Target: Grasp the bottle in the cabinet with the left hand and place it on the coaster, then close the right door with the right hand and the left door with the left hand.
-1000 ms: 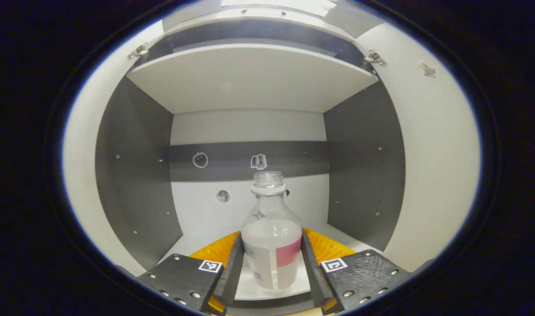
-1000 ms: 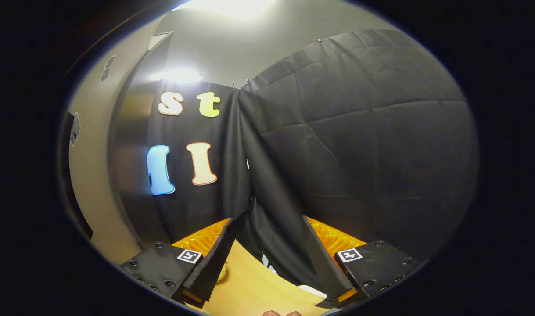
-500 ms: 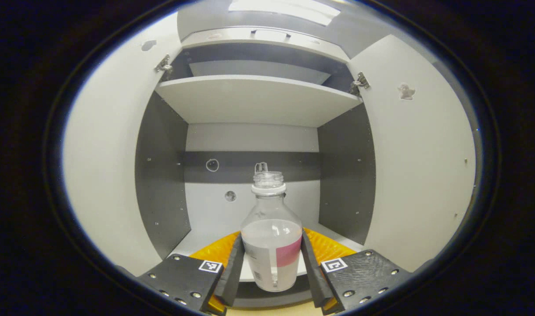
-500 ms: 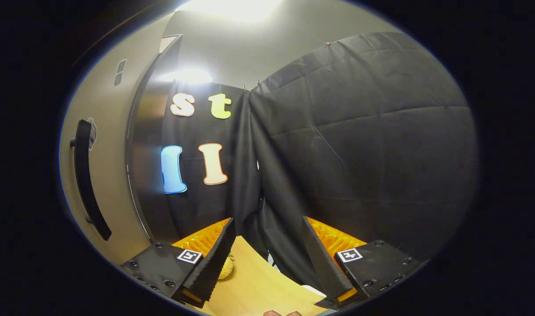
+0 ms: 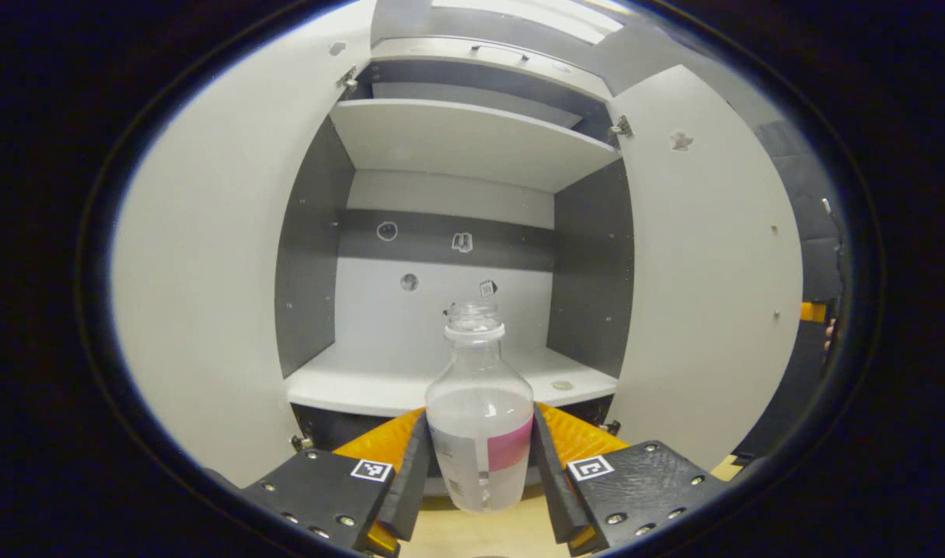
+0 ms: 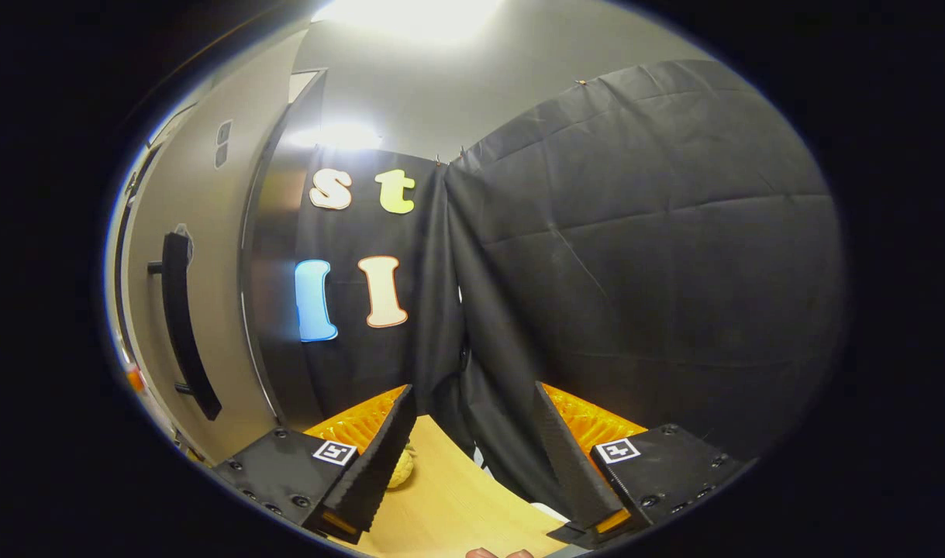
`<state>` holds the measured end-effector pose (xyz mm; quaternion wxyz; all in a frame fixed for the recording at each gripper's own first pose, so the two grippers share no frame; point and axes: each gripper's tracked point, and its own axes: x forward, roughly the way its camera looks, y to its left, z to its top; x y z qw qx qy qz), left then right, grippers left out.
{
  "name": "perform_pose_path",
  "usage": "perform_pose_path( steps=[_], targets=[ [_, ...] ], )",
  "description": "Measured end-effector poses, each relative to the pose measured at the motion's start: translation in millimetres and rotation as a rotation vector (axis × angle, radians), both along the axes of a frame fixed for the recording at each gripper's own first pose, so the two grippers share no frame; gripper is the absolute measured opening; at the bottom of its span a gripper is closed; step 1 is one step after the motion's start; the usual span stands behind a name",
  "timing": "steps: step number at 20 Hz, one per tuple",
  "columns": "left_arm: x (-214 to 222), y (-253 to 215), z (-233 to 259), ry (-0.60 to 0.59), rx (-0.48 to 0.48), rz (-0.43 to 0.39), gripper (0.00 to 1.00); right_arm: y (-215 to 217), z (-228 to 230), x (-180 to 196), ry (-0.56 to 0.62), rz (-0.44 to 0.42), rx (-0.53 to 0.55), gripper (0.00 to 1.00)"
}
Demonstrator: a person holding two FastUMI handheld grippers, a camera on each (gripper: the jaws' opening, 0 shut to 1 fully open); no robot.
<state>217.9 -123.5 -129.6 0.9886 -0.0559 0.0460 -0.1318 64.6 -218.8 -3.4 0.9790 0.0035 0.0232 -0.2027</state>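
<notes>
Bottle out of the cupboard

The left gripper [image 5: 480, 465] clamps the part-full bottle [image 5: 480, 434], now drawn clear of the cupboard [image 5: 441, 380]; the right gripper [image 6: 472, 457] hangs open.

A staged recording booth dressed as a home corner, black cloth walls [image 6: 635, 256] filling the right of the frame, an open grey-and-white cabinet [image 5: 456, 256] at centre, a light wooden tabletop [image 6: 449, 504] along the bottom, ceiling light [image 6: 410, 12] glaring at top.
</notes>
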Motion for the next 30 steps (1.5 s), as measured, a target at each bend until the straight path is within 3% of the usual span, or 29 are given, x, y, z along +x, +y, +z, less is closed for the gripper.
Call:
perform_pose_path(
  steps=[1,4,5,6,10,12,14,17,18,27,28,29,30],
  targets=[
    [-7,0,-18,0.018,-0.004,0.004,0.67,-1,1,-3,-0.001,-0.002,0.004,0.92],
    [-28,-2,-68,0.088,-0.011,0.008,0.67,-4,6,-13,-0.006,-0.015,0.014,0.96],
    [-34,-3,-87,0.117,-0.009,0.008,0.60,-4,8,-16,-0.008,-0.018,0.018,0.96],
    [-40,-2,-104,0.148,-0.001,0.008,0.67,-4,10,-18,-0.011,-0.021,0.017,0.96],
    [-55,-3,-157,0.230,0.024,-0.002,0.67,-4,15,-29,-0.018,-0.033,0.013,0.92],
    [-59,-6,-176,0.256,0.017,-0.009,0.67,-3,13,-36,-0.008,-0.035,0.014,0.96],
    [-62,-14,-199,0.292,0.053,-0.035,0.67,-3,11,-44,0.010,-0.038,0.011,0.92],
    [-55,-25,-225,0.307,0.114,-0.073,0.67,-15,10,-59,0.052,-0.060,-0.038,0.96],
    [-54,-27,-231,0.315,0.116,-0.076,0.67,-19,11,-65,0.059,-0.069,-0.047,0.92],
    [-54,-28,-242,0.304,0.183,-0.074,0.69,-38,3,-99,0.094,-0.126,-0.083,0.96],
    [-53,-28,-243,0.307,0.184,-0.068,0.77,-40,2,-99,0.097,-0.129,-0.086,0.92],
    [-53,-29,-243,0.311,0.180,-0.063,0.69,-40,1,-100,0.098,-0.129,-0.081,0.92],
    [-52,-29,-243,0.314,0.175,-0.058,0.70,-40,0,-100,0.098,-0.130,-0.074,0.92]
  ],
)
